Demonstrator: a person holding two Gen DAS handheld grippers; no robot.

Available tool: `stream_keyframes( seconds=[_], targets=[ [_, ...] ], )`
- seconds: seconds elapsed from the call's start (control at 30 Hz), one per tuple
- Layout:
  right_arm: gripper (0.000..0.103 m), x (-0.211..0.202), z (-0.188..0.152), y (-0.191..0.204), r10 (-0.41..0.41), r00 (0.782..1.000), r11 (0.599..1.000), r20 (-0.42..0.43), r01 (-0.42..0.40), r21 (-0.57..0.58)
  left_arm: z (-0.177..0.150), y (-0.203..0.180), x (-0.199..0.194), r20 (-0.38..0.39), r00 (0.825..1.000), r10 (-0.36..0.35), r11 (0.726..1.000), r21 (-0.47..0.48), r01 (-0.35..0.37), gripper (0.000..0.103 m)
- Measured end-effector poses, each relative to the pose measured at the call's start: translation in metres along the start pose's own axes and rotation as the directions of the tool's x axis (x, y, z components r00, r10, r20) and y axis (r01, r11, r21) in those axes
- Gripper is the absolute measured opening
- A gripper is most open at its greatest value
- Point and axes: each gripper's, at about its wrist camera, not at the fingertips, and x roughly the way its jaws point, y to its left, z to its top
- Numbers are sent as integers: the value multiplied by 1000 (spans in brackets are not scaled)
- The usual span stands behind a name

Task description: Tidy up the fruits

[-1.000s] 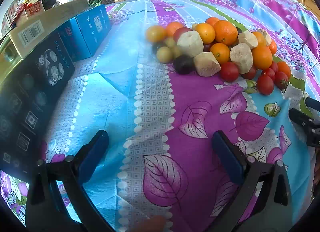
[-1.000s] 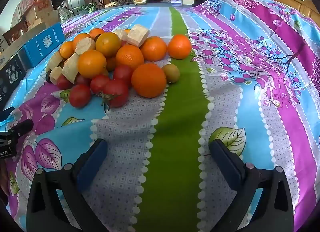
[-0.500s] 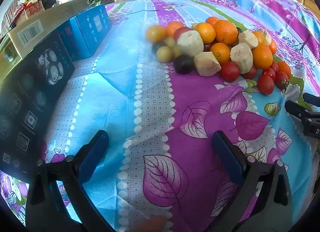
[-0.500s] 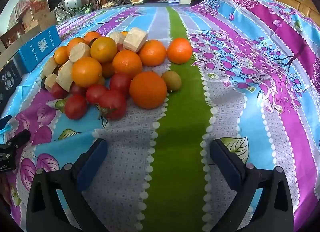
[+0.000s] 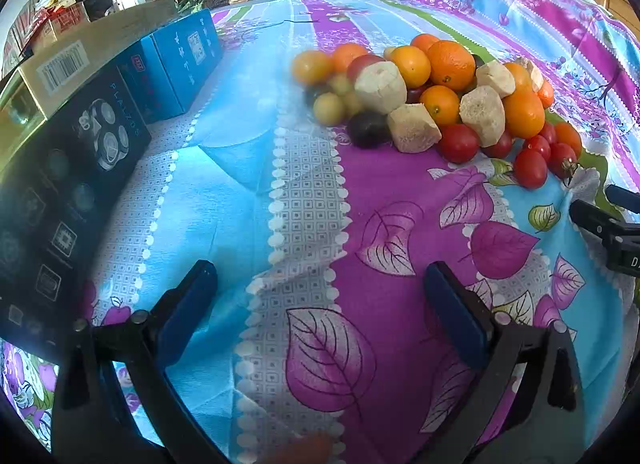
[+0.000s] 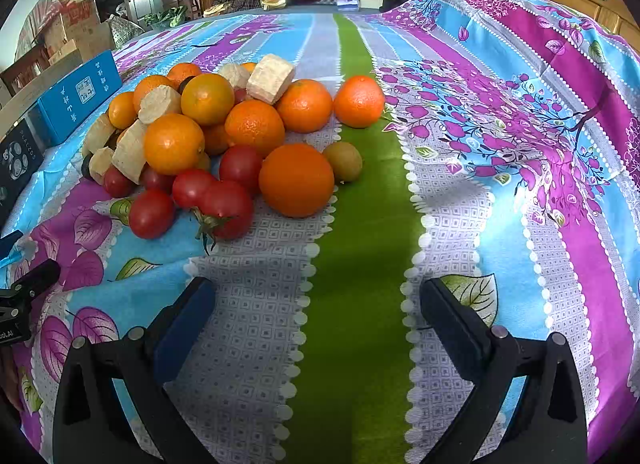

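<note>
A mixed pile of fruit lies on the patterned cloth: oranges (image 6: 296, 180), red tomatoes (image 6: 226, 208), pale peeled chunks (image 6: 270, 78), a small brown kiwi (image 6: 343, 162) and a separate orange (image 6: 359, 101). The left wrist view shows the same pile with oranges (image 5: 450, 64), pale chunks (image 5: 412, 128), tomatoes (image 5: 458, 143), a dark fruit (image 5: 368, 129) and yellow-green fruits (image 5: 329, 109). My right gripper (image 6: 316, 304) is open and empty, just short of the pile. My left gripper (image 5: 320, 288) is open and empty, well short of the pile.
A black product box (image 5: 60, 200), blue boxes (image 5: 176, 60) and a cardboard box (image 5: 80, 60) line the left side. The right gripper's tip (image 5: 600, 224) shows at the left view's right edge. The flowered cloth (image 6: 500, 152) stretches right of the pile.
My right gripper has moved forward toward the fruit pile, which now looks larger and nearer. My left gripper has stayed still.
</note>
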Motion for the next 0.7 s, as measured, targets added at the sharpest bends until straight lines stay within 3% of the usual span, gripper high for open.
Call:
stream_keyframes(
  seconds=[0.7],
  targets=[
    [103,0,0,0,0,1000,1000,0,0,0,-4,-1,-3,0,1000,9,1000,1,-9,103]
  ],
)
